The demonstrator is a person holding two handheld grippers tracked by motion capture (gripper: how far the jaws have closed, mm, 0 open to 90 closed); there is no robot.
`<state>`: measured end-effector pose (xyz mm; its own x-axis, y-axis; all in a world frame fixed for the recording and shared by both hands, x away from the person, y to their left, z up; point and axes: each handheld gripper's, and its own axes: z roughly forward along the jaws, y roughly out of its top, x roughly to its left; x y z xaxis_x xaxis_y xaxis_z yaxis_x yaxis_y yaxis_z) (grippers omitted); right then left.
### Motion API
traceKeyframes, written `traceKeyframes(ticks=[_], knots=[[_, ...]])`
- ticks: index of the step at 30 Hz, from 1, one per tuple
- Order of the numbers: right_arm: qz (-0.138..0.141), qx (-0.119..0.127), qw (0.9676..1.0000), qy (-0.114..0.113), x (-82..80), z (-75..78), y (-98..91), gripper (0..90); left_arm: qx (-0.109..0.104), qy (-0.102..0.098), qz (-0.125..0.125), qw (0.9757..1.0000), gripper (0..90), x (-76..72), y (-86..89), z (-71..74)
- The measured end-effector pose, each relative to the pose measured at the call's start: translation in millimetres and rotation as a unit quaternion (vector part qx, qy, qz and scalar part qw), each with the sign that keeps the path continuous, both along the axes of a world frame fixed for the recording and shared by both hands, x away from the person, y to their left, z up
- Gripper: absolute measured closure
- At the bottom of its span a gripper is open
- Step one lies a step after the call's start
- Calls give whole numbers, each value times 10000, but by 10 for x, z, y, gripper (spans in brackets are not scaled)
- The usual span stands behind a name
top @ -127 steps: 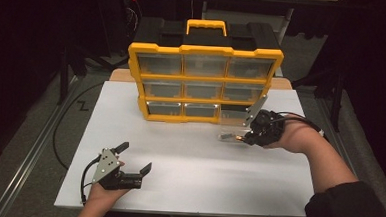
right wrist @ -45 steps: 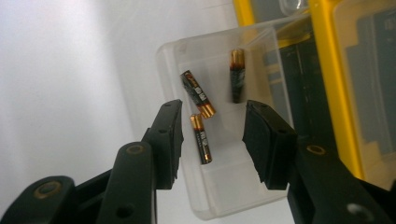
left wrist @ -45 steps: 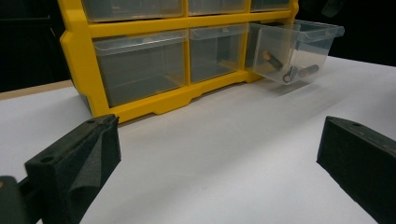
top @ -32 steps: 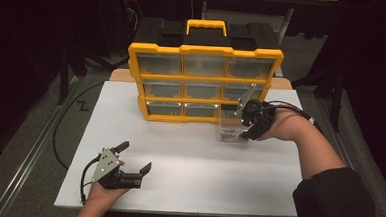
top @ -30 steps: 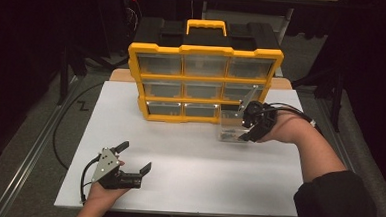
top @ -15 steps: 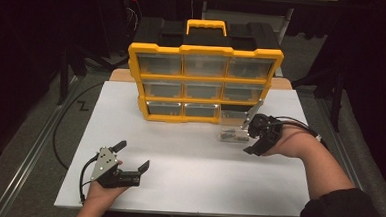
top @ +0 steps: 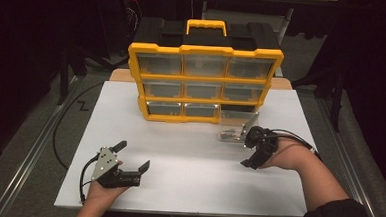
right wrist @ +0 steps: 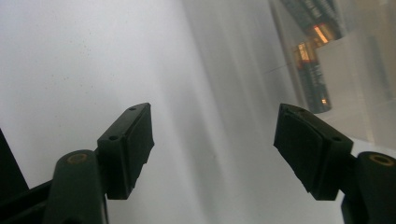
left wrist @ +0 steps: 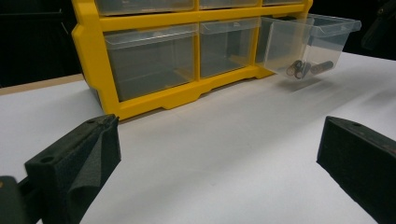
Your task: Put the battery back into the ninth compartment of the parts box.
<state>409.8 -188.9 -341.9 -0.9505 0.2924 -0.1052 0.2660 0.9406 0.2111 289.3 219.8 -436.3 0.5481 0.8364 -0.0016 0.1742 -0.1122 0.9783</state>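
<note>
Two grippers work over a white table (top: pixel 187 188) that carries a yellow organizer (top: pixel 204 84) with nine clear drawers, standing at the far middle of the table. The bottom-right drawer (top: pixel 235 128) is pulled out of its slot and sits tilted on the tabletop just in front of the cabinet's right end; in the left gripper view the same drawer (left wrist: pixel 308 44) leans forward with several batteries (left wrist: pixel 306 69) lying at its low front corner.

The right gripper (top: pixel 253 150) rests near the right edge of the table, just beside the near side of that drawer and apart from it. Its jaws have just been opening, and in the right gripper view (right wrist: pixel 212 144) they stand well apart with bare white table between them and nothing held; the drawer wall and the batteries (right wrist: pixel 310 60) show blurred at the upper right.

The left gripper (top: pixel 132 156) lies at the near left of the table, well apart from the organizer, its jaws spread wide and empty; its own view (left wrist: pixel 217 163) looks across the tabletop toward the cabinet's bottom row.
</note>
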Motion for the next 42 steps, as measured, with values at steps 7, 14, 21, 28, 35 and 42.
traceKeyframes(ticks=[7, 14, 21, 28, 35, 42], knots=[[7, 1, 10000, 54, -47, -163, 40, 249, 2, -5, -28, 10000, 1, -3, -14, 1], [-40, -34, 9998, 202, -103, -367, 95, 193, -10, 37, -47, 10000, 1, 1, -13, -9], [-119, -92, 9997, 190, -134, -490, 157, 76, -130, 55, -21, 9999, 1, 5, 5, -16], [-189, -155, 9997, 8, -155, -593, 215, 10, -113, 79, -14, 9999, 1, 14, 0, -24], [-273, -46, 9996, -86, -169, -616, 198, 10, -95, 69, 29, 9999, 1, 16, 0, -16], [-278, 255, 9989, -281, -187, -630, 165, 10, -91, 89, 127, 9998, 1, 16, 13, -5]])
